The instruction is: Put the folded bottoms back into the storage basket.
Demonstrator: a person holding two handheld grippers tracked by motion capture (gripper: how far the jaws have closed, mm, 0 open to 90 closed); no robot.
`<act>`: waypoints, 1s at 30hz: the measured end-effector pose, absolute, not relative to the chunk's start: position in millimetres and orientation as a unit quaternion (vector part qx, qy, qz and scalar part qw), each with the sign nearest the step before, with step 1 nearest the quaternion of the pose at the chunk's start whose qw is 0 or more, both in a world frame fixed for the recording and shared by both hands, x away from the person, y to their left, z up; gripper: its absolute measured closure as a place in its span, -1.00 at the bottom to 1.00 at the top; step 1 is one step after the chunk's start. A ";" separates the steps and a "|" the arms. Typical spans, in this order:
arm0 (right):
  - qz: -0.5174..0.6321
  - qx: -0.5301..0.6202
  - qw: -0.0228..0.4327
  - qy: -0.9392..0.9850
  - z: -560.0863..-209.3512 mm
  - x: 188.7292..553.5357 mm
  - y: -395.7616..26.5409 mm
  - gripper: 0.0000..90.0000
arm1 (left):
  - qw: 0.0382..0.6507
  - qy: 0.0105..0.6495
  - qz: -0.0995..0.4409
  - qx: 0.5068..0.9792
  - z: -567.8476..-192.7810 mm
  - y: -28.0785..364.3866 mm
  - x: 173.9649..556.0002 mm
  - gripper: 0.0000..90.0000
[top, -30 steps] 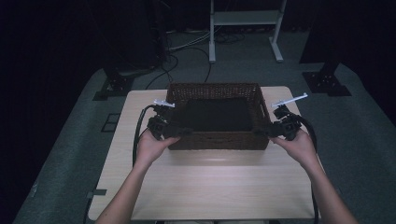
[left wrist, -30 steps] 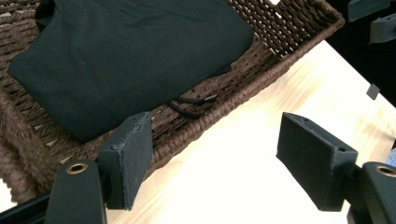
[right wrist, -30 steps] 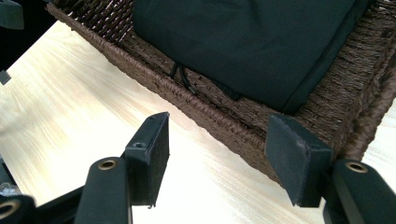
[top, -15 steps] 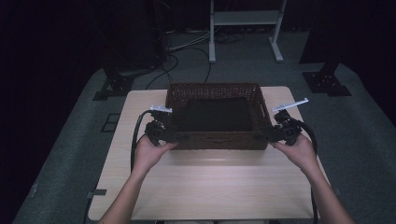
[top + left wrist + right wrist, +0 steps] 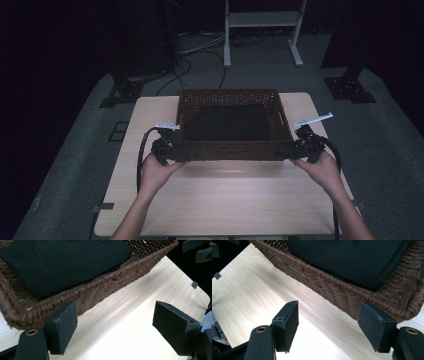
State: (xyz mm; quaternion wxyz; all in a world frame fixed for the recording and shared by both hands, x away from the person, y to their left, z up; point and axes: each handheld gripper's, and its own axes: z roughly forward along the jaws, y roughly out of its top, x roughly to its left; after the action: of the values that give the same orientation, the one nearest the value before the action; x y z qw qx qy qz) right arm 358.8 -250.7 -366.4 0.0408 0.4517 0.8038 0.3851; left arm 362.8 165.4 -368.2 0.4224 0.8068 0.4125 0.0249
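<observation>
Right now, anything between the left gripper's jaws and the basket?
Nothing: in the left gripper view, bare table shows between the open left gripper and the basket.

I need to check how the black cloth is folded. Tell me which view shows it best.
The left gripper view: the folded black cloth lies close and well lit in the woven basket, its edges and corner plain. The right gripper view shows one cut-off part of it. The high view shows it whole but dark, without detail.

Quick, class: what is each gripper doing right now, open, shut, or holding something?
Left gripper: open, jaws just been opening, nothing between them, beside the basket corner.
Right gripper: open, jaws just been opening, holding nothing.
</observation>
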 end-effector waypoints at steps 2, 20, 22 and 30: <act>0.384 0.452 0.041 0.804 -369.7 357.0 -252.0 -0.29 | 0.423 0.413 0.026 0.806 -371.1 166.0 360.3 -0.59; 0.394 0.453 0.035 0.799 -382.5 340.7 -255.3 -0.30 | 0.433 0.408 0.026 0.804 -380.6 171.5 339.0 -0.61; 0.396 0.451 0.034 0.799 -384.5 337.0 -254.9 -0.30 | 0.436 0.409 0.025 0.802 -382.3 173.0 335.6 -0.61; 0.393 0.452 0.032 0.800 -391.9 330.7 -254.8 -0.31 | 0.431 0.407 0.034 0.805 -386.6 174.2 326.3 -0.67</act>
State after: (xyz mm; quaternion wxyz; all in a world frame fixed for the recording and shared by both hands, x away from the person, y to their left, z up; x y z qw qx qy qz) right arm 330.7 -254.8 -391.9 0.0321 0.4517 0.8001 0.3933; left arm 326.3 174.2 -386.6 0.4311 0.8046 0.4071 0.0338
